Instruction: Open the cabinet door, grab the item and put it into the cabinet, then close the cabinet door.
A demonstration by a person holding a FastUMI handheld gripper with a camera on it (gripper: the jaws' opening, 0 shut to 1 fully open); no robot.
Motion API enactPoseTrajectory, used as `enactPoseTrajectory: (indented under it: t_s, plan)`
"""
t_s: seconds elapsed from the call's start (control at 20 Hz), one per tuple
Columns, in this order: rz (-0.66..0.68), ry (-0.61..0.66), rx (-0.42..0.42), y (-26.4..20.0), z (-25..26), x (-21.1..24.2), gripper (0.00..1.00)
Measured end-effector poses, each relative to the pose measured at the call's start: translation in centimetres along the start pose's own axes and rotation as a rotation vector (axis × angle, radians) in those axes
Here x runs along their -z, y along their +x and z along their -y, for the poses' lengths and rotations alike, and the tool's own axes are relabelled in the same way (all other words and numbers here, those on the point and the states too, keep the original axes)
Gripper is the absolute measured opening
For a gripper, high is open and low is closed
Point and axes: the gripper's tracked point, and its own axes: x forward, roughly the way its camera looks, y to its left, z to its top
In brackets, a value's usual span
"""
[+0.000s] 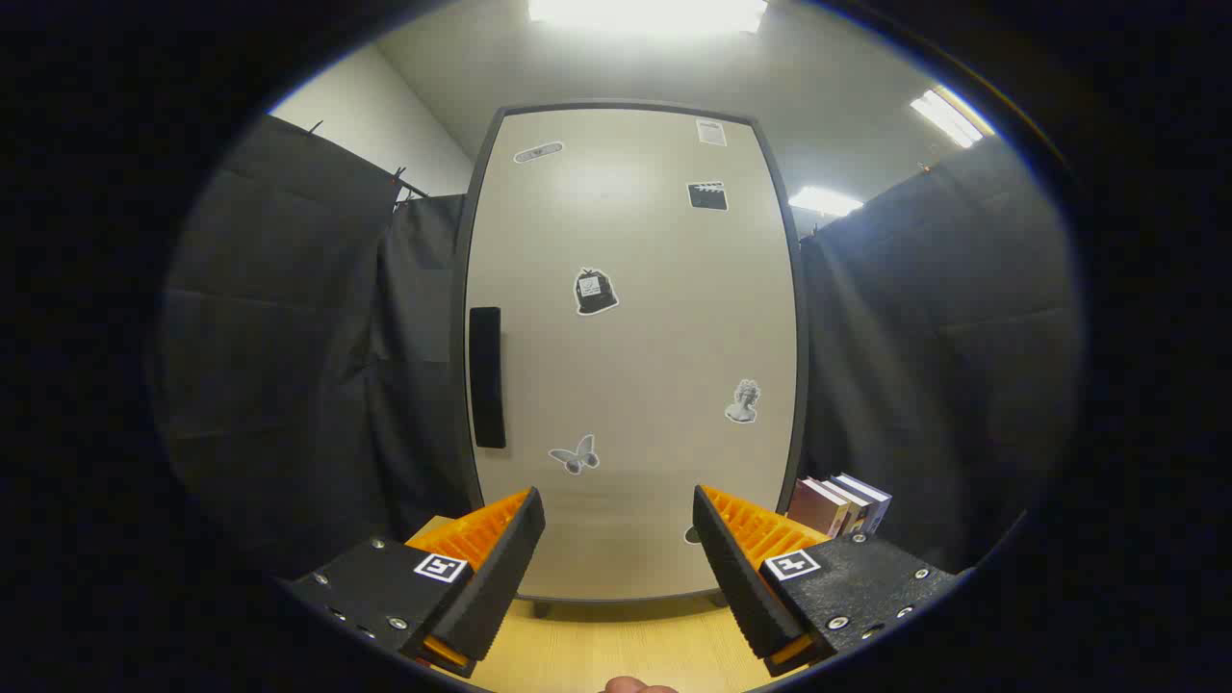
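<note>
the claw (618, 539) is wide open and holds nothing, its two fingers (500, 558) well apart above the wooden tabletop (616, 645). straight ahead of it, beyond the fingers, stands the cabinet (630, 346) with its door (635, 289) closed; the dark handle (487, 377) is on the door's left side, and some stickers (595, 291) are on the door. a few books (839, 502) stand just right of the cabinet, beyond the right finger.

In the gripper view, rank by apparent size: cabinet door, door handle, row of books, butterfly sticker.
1. Cabinet door, shut
2. Door handle
3. Row of books, beside the cabinet
4. Butterfly sticker

The tool hangs open, holding nothing.
</note>
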Motion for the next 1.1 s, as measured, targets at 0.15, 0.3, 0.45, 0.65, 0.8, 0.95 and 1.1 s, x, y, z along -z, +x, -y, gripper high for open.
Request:
enactPoseTrajectory:
  t_s: [0.15, 0.3, 0.45, 0.65, 0.8, 0.95, 1.1]
  plan:
    - [0.015, -0.007, 0.008, 0.4, 0.0, -0.5, 0.96]
    - [0.015, -0.002, 0.013, 0.6, 0.0, -0.7, 0.96]
    - [0.002, 0.004, 0.022, 0.9, 0.1, -0.5, 0.96]
    - [-0.015, 0.033, 0.019, 1.0, 0.1, -0.5, 0.96]
    - [-0.019, 0.035, 0.018, 1.2, 0.0, -0.6, 0.96]
    - [-0.037, 0.022, 0.026, 1.6, 0.0, -0.2, 0.96]
    - [-0.046, 0.021, 0.03, 1.7, 0.0, 0.0, 0.96]
